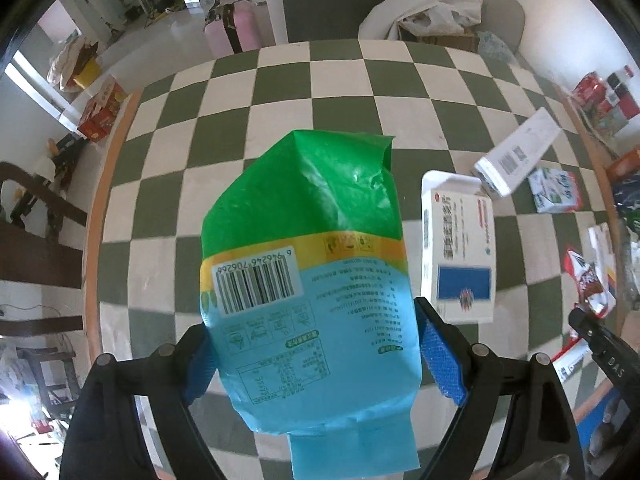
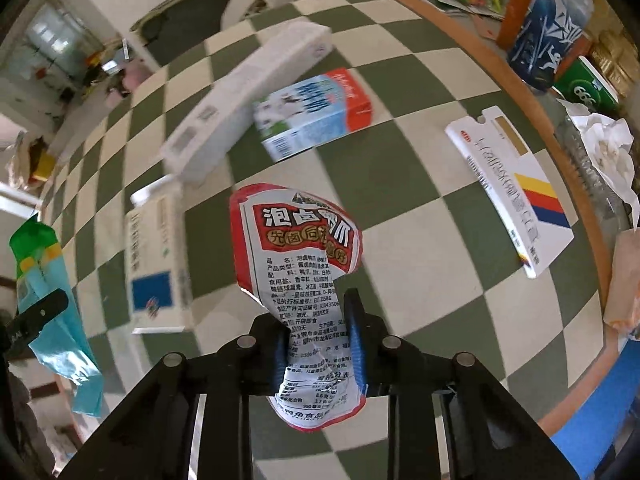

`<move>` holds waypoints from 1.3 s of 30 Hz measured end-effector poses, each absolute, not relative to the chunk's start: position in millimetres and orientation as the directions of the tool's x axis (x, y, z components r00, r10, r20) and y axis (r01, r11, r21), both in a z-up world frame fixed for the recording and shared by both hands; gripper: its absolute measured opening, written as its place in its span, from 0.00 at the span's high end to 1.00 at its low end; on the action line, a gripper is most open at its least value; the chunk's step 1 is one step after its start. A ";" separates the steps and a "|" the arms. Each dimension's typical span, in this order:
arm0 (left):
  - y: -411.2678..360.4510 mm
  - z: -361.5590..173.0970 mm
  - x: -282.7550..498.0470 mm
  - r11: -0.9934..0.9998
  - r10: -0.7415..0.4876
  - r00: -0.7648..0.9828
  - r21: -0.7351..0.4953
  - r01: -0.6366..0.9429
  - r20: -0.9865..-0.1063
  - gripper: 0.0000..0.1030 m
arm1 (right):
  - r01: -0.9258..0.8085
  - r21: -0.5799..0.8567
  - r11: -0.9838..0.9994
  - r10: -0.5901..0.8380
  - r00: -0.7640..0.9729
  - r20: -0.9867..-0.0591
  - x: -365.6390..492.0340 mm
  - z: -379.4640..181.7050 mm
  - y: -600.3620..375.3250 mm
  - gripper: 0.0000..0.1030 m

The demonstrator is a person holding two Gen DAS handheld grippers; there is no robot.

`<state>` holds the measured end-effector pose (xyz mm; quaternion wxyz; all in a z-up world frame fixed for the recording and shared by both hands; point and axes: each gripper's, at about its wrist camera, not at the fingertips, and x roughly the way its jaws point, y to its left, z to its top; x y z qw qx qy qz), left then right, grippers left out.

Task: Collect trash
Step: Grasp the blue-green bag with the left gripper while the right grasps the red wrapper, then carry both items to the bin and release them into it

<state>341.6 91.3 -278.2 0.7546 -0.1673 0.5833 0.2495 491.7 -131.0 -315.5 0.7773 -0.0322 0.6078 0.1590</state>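
The left gripper (image 1: 316, 354) held a soft plastic bag (image 1: 308, 272) between its blue ribbed pads (image 1: 442, 358); the jaws stood wide because the bag was puffy. The bag was glossy, green at the far end, with a yellow band and a pale blue body, a barcode and small print. It hung above the checkered tabletop (image 1: 224, 92), whose green and white squares looked smooth, with a wooden rim.

The right gripper (image 2: 318, 350) was narrow and pinched a crumpled red and white foil wrapper (image 2: 298, 264), which bent and curled away from the pads. No earlier picture showed its jaws.

On the table lay stiff cardboard things: a white medicine box with a blue square (image 1: 458, 252), a long white box (image 2: 244, 104), a blue and red milk carton (image 2: 314, 114) and a flat white box with coloured stripes (image 2: 510, 192).

The long box and the carton were blurred, so their print could not be read. The lower end of the bag was cut off by the picture's edge. Objects beyond the table's rim were too small and distorted to name.
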 end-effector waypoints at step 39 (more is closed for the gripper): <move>10.7 -483.4 -42.4 0.759 -0.126 0.087 -0.153 -0.633 -0.988 0.17 | -0.352 0.277 0.894 0.268 -0.074 -0.961 34.3 -453.8 -185.2 0.75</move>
